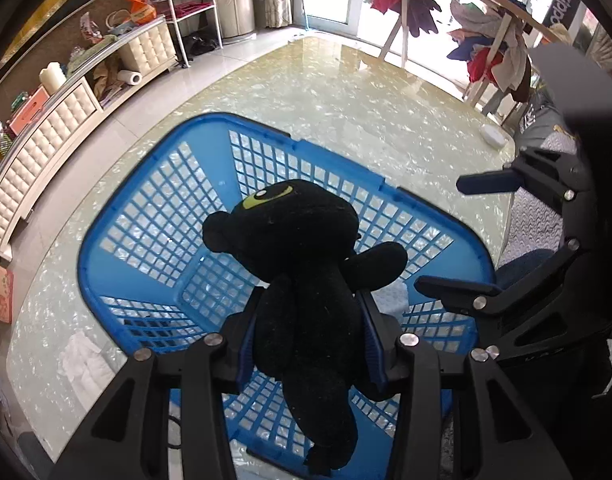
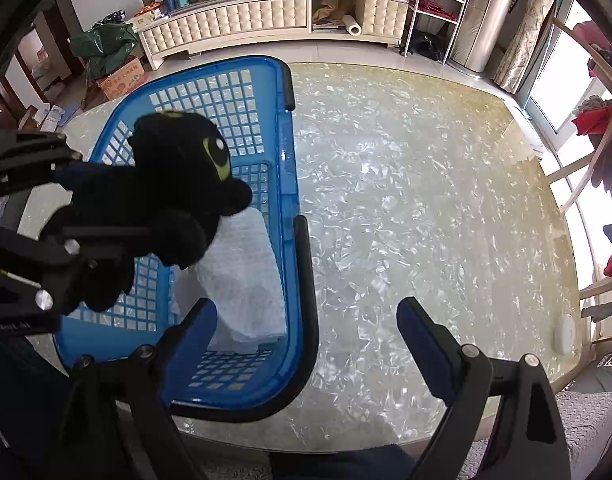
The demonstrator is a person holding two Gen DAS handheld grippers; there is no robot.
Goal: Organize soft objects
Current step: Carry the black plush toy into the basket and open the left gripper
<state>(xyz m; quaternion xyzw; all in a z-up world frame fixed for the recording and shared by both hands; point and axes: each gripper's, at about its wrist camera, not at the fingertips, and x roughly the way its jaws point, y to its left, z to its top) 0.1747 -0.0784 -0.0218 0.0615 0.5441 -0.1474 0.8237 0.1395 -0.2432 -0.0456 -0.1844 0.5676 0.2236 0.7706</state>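
Note:
My left gripper [image 1: 306,328] is shut on a black plush toy with green eyes [image 1: 302,264] and holds it by the body above the blue mesh basket [image 1: 154,216]. The toy also shows in the right wrist view [image 2: 178,184], held over the basket [image 2: 286,184]. A white cloth [image 2: 246,280] lies in the basket's bottom. My right gripper [image 2: 306,328] is open and empty over the basket's right rim; it also shows at the right of the left wrist view [image 1: 458,232].
The basket stands on a glossy marbled table [image 2: 426,200]. A small white object [image 2: 564,334] lies near the table's right edge. A white cloth [image 1: 86,364] lies on the table left of the basket. A cream cabinet [image 2: 266,16] and clothes racks [image 1: 486,40] stand beyond.

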